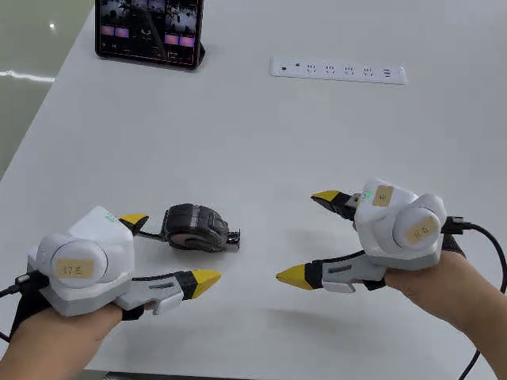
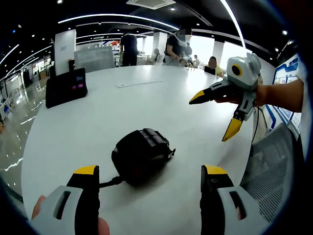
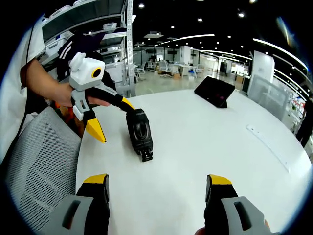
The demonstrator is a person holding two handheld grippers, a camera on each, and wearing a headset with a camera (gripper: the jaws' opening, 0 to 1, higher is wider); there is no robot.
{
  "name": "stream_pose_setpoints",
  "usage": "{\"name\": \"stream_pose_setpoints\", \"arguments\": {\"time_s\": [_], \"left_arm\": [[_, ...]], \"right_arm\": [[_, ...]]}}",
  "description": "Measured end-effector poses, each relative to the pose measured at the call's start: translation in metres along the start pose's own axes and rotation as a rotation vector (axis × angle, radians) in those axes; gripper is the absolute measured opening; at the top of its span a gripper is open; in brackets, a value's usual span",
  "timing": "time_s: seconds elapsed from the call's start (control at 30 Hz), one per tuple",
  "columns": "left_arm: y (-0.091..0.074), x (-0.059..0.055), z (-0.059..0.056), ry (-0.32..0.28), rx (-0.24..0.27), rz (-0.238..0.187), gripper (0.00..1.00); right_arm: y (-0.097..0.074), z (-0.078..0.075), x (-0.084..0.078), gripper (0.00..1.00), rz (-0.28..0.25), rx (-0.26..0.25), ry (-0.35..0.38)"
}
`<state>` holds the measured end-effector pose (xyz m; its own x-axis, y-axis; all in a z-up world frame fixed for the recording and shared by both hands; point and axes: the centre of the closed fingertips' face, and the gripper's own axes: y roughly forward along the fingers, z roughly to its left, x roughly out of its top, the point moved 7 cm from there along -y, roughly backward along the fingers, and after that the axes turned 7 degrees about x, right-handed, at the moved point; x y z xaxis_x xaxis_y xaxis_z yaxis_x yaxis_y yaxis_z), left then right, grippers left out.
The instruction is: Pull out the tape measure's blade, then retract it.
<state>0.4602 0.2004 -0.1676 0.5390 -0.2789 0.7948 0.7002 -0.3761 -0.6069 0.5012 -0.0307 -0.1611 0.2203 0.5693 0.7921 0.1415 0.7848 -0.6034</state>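
On the white table (image 1: 238, 134), near its front edge: a black tape measure (image 1: 194, 228), flat on its side, blade wound in, hook (image 1: 234, 237) at the mouth of the case. Lies inside the gap of the left gripper (image 1: 170, 248), jaws spread wide — clamped on nothing. Sits far closer to the far jaw than to the near one, that far yellow tip just beside the rear of the case, by a short black cord (image 1: 150, 233); cannot tell whether tip and case touch. Points its hook toward the right gripper (image 1: 306, 236), well apart to the right, jaws likewise wide open and holding nothing, tips aimed back at the tape measure.

Along the left gripper (image 2: 150, 171): tape measure (image 2: 142, 155) between the two yellow tips and just ahead of them, nearer the left-hand one, cord (image 2: 108, 183) trailing toward it. Beyond, up and to the right, the right gripper (image 2: 213, 116) held above the table.

Along the right gripper (image 3: 157, 179): bare table between the parted tips, tape measure (image 3: 139, 132) further ahead, hook end nearest. Left gripper (image 3: 113, 120) at the far end of the case, one tip at its top edge, the other off to the side.

At the back of the table, a propped tablet (image 1: 149, 30) and a white power strip (image 1: 338, 71).
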Motion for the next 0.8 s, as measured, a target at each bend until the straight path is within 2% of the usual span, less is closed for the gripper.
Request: {"name": "stream_pose_setpoints", "arguments": {"time_s": [0.53, 0.8], "left_arm": [[-0.014, -0.002, 0.0, 0.056, -0.032, -0.004, 0.92], [-0.019, -0.004, 0.007, 0.062, -0.033, -0.006, 0.98]], "right_arm": [[-0.022, 0.005, -0.011, 0.88, -0.009, -0.041, 0.019], [-0.029, 0.006, -0.016, 0.92, -0.015, -0.051, 0.03]]}}
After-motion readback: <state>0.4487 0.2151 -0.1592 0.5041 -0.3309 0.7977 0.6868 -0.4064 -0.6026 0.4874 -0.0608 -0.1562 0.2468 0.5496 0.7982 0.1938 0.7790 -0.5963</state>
